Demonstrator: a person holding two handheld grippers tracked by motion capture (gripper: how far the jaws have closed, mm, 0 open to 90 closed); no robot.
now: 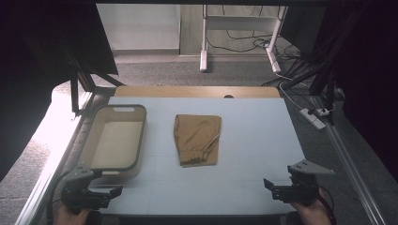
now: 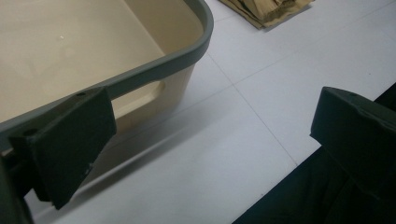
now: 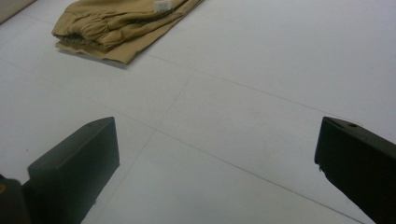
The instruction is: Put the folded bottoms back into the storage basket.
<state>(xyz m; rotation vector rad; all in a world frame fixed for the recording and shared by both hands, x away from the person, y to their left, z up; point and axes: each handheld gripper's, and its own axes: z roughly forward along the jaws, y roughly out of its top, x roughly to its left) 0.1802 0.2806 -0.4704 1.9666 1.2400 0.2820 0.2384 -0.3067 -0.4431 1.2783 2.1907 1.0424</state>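
A folded tan garment (image 1: 197,138) lies in the middle of the pale blue table; its elastic waistband end (image 3: 100,35) faces the near side, and a corner of it (image 2: 266,10) shows in the left gripper view. A beige bin with a grey rim (image 1: 117,136) stands to its left, empty inside (image 2: 60,42). My left gripper (image 1: 110,191) hovers at the near left corner, just in front of the bin, open with nothing between its jaws. At the near right, my right gripper (image 1: 268,183) is open and empty too, well short of the garment.
The table's near edge (image 1: 197,216) runs between the two hands. Black frame posts (image 1: 75,93) stand at the left and right (image 1: 328,89) of the table. Cables and a power strip (image 1: 313,118) lie on the floor to the right, beyond a white stand (image 1: 239,28).
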